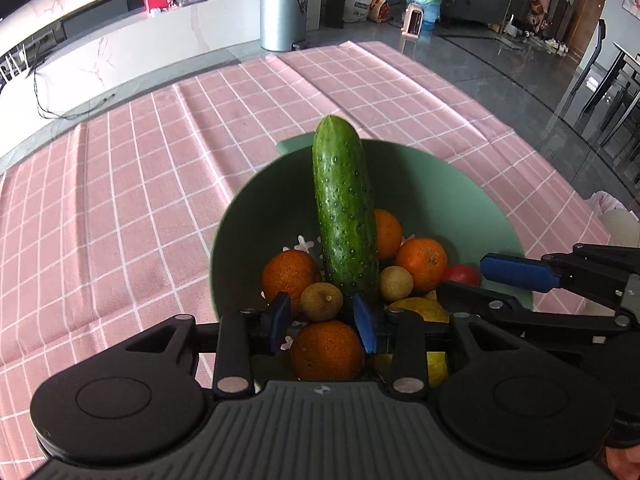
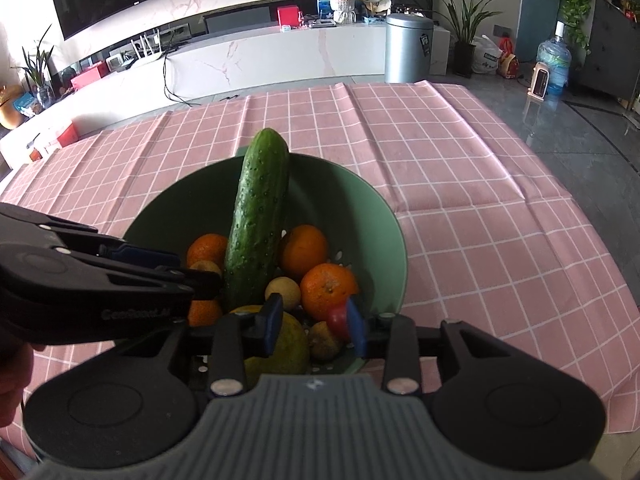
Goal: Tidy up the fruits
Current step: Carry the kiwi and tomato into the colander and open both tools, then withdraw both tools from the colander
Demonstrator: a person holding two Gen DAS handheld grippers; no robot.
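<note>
A green bowl (image 1: pixel 460 216) on the pink checked cloth holds several oranges (image 1: pixel 326 350), small brown fruits (image 1: pixel 321 301), a yellow fruit (image 2: pixel 276 344), a red fruit (image 1: pixel 462 275) and a cucumber (image 1: pixel 346 216) leaning upright. The bowl (image 2: pixel 192 208) and cucumber (image 2: pixel 258 220) also show in the right wrist view. My left gripper (image 1: pixel 322 322) is open over the near side of the bowl, a brown fruit and an orange lying between its blue pads. My right gripper (image 2: pixel 312 326) is open over the fruit, its right pad beside the red fruit (image 2: pixel 338 320).
The pink checked cloth (image 1: pixel 140 208) covers the table around the bowl. The right gripper's arm (image 1: pixel 560 272) reaches in from the right beside the bowl rim. A metal bin (image 2: pixel 408 48) and a white counter (image 2: pixel 260 60) stand beyond the table's far edge.
</note>
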